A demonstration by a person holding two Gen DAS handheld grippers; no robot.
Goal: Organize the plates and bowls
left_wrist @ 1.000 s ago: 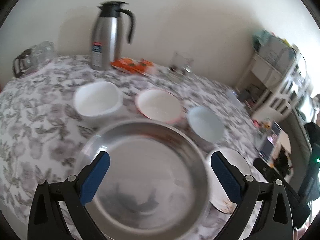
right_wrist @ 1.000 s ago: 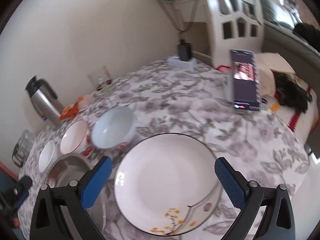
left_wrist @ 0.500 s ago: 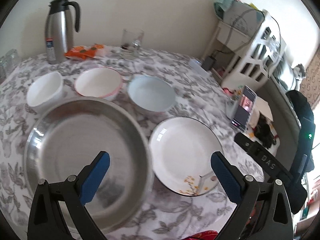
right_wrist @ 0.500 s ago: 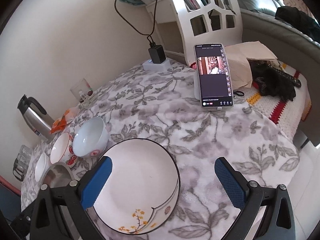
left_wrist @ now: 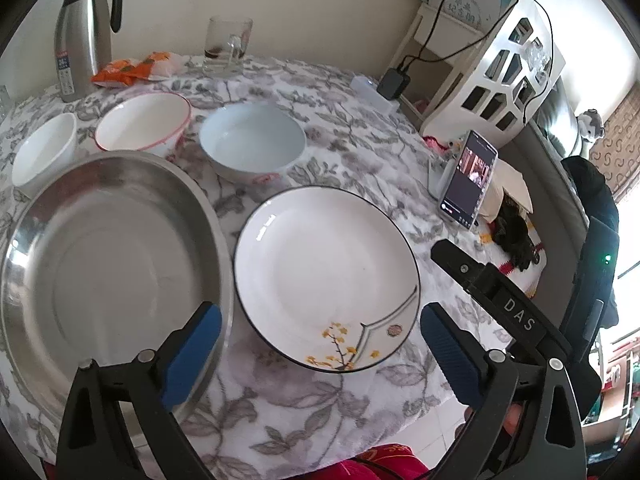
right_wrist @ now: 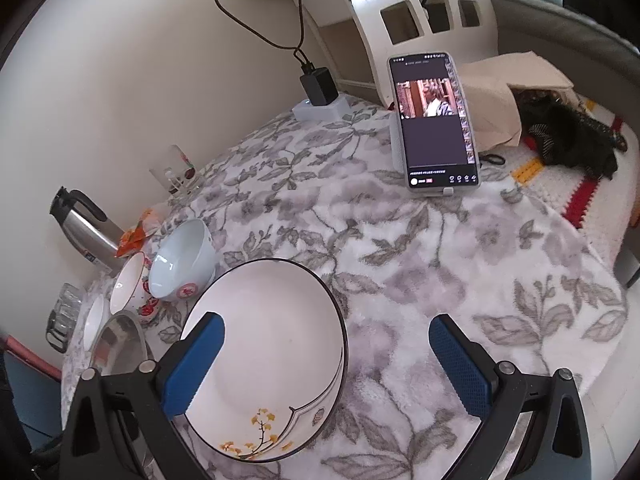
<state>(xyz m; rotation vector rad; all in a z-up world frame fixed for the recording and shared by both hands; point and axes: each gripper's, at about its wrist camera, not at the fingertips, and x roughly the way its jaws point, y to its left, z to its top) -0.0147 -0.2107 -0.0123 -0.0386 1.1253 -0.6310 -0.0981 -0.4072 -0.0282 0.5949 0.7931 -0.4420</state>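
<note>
Both sets of jaws stand wide apart and grip nothing. Left gripper hovers over the near edge of the white plate, which has a black rim and a yellow flower sprig at its 6 o'clock. Right gripper hovers low over the floral tablecloth, its left pad above that same plate's inner surface; contact cannot be confirmed.

Left wrist view: steel basin lies at 9 o'clock of the plate, just beside it. Pale blue bowl sits at the plate's 11 o'clock, red-rimmed bowl and small white bowl further left. Thermos and glass mug stand at the far table edge. Phone is propped upright at the right gripper's 12 o'clock.
</note>
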